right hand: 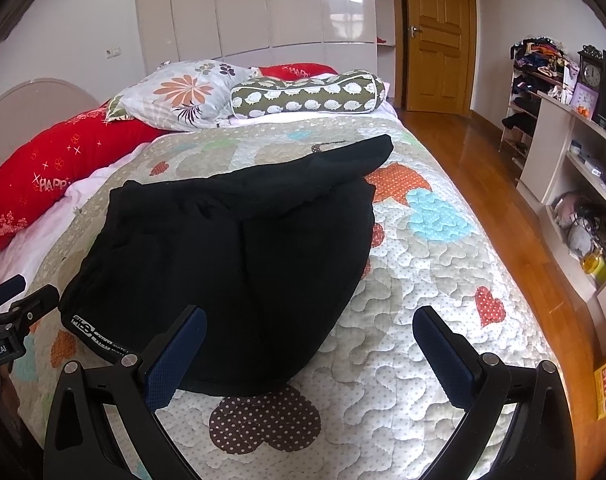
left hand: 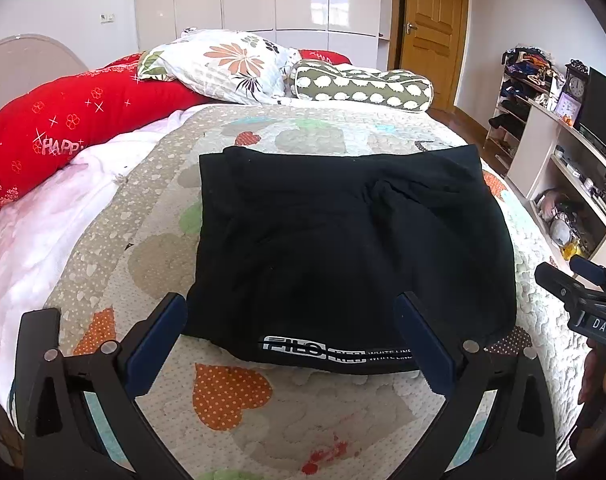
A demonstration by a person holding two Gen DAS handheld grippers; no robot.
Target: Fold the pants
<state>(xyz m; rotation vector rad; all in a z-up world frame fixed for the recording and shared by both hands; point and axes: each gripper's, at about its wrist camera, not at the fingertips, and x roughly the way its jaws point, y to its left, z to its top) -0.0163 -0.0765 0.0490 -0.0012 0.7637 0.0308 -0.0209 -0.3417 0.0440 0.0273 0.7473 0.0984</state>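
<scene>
Blue-padded fingers of the left gripper [left hand: 291, 336] spread wide, holding nothing, hovering low over the quilt [left hand: 239, 396] at the near edge of the pants [left hand: 343, 240]. White logo band on the pants [left hand: 335, 350] sits between the two fingers, just beyond them.

Right gripper [right hand: 309, 350] also spread wide and empty; its left finger overlaps the near hem of the pants [right hand: 231, 260] in view, contact cannot be told. Its right finger is over bare quilt [right hand: 423, 280]. From the left wrist view the right gripper [left hand: 571, 276] shows at the far right edge, beside the pants, not touching them.

Pants: black, folded into a compact bundle, lying flat in the middle of the bed, one corner [right hand: 367, 148] pointing toward the pillows.

Beyond: floral pillow [right hand: 179, 92], green bolster [right hand: 307, 94], red cushion [left hand: 75, 120] along the left. Wooden door [right hand: 435, 36], shelves [right hand: 583, 184] on the right
</scene>
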